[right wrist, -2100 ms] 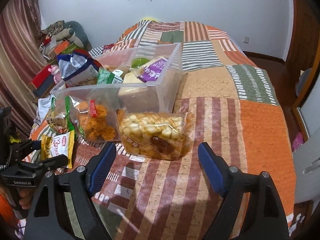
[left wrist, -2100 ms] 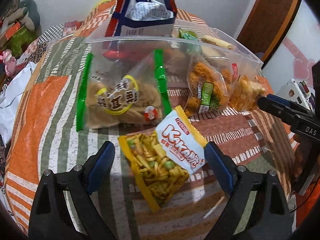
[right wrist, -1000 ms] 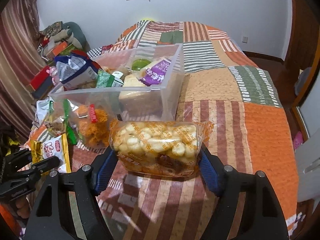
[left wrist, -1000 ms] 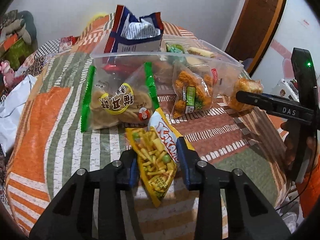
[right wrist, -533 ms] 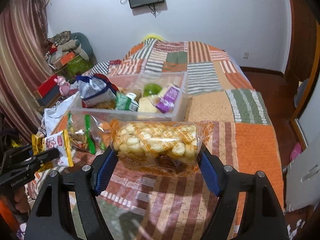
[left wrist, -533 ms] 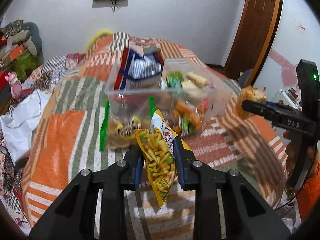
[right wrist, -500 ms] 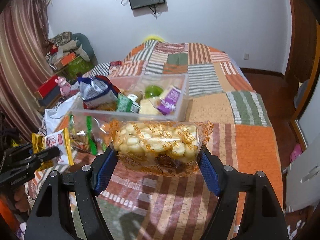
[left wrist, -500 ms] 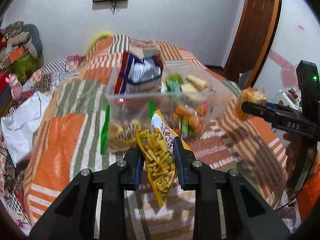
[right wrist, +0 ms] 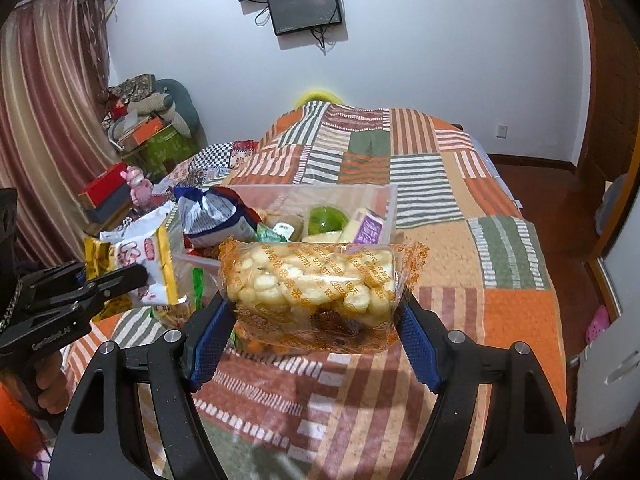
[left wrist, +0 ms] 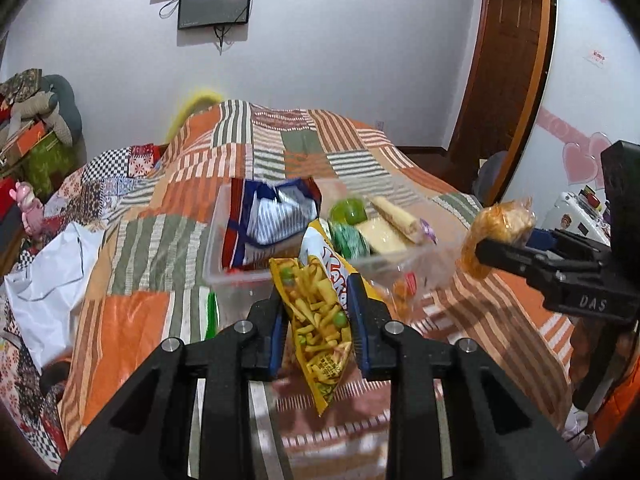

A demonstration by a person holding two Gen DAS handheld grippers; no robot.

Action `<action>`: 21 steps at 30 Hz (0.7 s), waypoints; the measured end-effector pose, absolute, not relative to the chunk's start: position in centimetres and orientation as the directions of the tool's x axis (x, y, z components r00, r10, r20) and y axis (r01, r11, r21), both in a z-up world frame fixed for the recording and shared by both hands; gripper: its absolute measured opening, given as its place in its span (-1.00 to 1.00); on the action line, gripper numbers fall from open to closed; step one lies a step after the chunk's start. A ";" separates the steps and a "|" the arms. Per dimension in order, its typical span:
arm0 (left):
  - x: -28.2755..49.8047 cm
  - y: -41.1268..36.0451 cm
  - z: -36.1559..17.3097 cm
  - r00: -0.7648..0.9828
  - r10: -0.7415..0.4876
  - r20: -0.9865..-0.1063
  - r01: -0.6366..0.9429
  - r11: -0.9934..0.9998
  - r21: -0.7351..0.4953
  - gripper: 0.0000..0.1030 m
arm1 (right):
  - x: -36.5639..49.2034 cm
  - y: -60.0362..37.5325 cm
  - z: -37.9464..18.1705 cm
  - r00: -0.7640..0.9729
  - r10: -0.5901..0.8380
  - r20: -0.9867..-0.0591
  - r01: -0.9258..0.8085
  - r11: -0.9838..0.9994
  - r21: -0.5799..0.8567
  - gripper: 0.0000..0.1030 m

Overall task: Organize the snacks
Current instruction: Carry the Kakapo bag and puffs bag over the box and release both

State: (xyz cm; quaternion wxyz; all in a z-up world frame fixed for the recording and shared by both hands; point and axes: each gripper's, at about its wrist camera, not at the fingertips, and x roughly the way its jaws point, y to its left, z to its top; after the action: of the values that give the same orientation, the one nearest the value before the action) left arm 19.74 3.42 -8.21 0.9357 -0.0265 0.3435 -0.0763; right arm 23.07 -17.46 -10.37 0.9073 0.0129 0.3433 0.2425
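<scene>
We hold the yellow snack packet [left wrist: 318, 312] clamped in our left gripper [left wrist: 318, 320], above the quilt [left wrist: 132, 320], near the clear bin [left wrist: 224, 240]. Our right gripper [right wrist: 316, 320] grips the clear popcorn pack [right wrist: 316, 280] crosswise, raised before the bin.

Bed [right wrist: 440, 184] with patchwork quilt, mid-room. Behind its head: white wall [right wrist: 420, 40], two dark wall-mounted screens [right wrist: 306, 2], dangling cables. Left of bed: striped curtain [right wrist: 44, 120], heaped boxes and cushions [right wrist: 148, 120], blurred, contents unclear. Right of bed: dark wooden floor [right wrist: 536, 188], wooden door [left wrist: 508, 60].
</scene>
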 end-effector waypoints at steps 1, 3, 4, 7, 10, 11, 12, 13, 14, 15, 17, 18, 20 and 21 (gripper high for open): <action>20.0 3.4 -8.3 0.754 -0.163 -0.637 0.126 0.987 -0.103 -0.46 | 23.2 -17.3 -10.4 0.646 0.450 -0.617 -0.433 0.881 0.189 0.43; 20.9 3.2 -8.2 0.758 -0.163 -0.632 0.128 0.987 -0.101 -0.46 | 23.6 -17.0 -10.4 0.646 0.451 -0.615 -0.434 0.881 0.191 0.43; 21.3 3.2 -8.3 0.758 -0.164 -0.632 0.130 0.986 -0.100 -0.46 | 23.6 -17.0 -10.4 0.645 0.452 -0.616 -0.435 0.880 0.190 0.43; 22.6 3.0 -8.5 0.757 -0.162 -0.633 0.135 0.987 -0.091 -0.46 | 24.2 -16.6 -10.4 0.646 0.452 -0.615 -0.437 0.880 0.188 0.43; 24.0 2.9 -8.9 0.754 -0.159 -0.638 0.137 0.987 -0.083 -0.46 | 24.8 -16.3 -10.6 0.644 0.455 -0.615 -0.437 0.879 0.192 0.43; 24.4 2.9 -9.1 0.752 -0.152 -0.641 0.133 0.988 -0.079 -0.46 | 25.1 -16.1 -10.6 0.643 0.456 -0.615 -0.436 0.878 0.196 0.43; 24.9 2.9 -9.3 0.749 -0.151 -0.646 0.131 0.988 -0.079 -0.46 | 25.1 -16.1 -10.7 0.641 0.458 -0.616 -0.436 0.878 0.198 0.43; 25.2 3.0 -9.5 0.746 -0.149 -0.648 0.129 0.988 -0.079 -0.46 | 25.3 -15.9 -10.8 0.638 0.460 -0.618 -0.437 0.877 0.201 0.43; 25.6 3.0 -9.7 0.745 -0.144 -0.651 0.125 0.989 -0.076 -0.46 | 25.5 -15.9 -10.8 0.636 0.460 -0.619 -0.437 0.876 0.202 0.43; 26.0 3.0 -9.8 0.745 -0.140 -0.652 0.123 0.990 -0.072 -0.46 | 25.7 -15.8 -10.9 0.634 0.459 -0.623 -0.437 0.877 0.201 0.43; 26.5 2.9 -10.2 0.744 -0.135 -0.654 0.123 0.990 -0.065 -0.46 | 26.1 -15.6 -11.0 0.630 0.460 -0.626 -0.439 0.876 0.202 0.43; 26.9 2.8 -10.4 0.743 -0.132 -0.656 0.124 0.991 -0.060 -0.46 | 26.3 -15.5 -11.0 0.627 0.461 -0.628 -0.439 0.875 0.203 0.43; 27.6 2.7 -10.7 0.739 -0.126 -0.662 0.122 0.991 -0.053 -0.46 | 26.7 -15.3 -11.1 0.622 0.462 -0.632 -0.441 0.874 0.204 0.43; 28.0 2.6 -10.9 0.736 -0.126 -0.665 0.124 0.991 -0.050 -0.46 | 26.9 -15.1 -11.1 0.619 0.462 -0.635 -0.444 0.873 0.202 0.43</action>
State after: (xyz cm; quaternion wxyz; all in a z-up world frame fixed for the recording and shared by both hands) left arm 27.98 2.57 -10.91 0.9317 -0.0012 0.3571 -0.0670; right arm 26.92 -15.13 -11.14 0.8997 0.0126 0.3562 0.2519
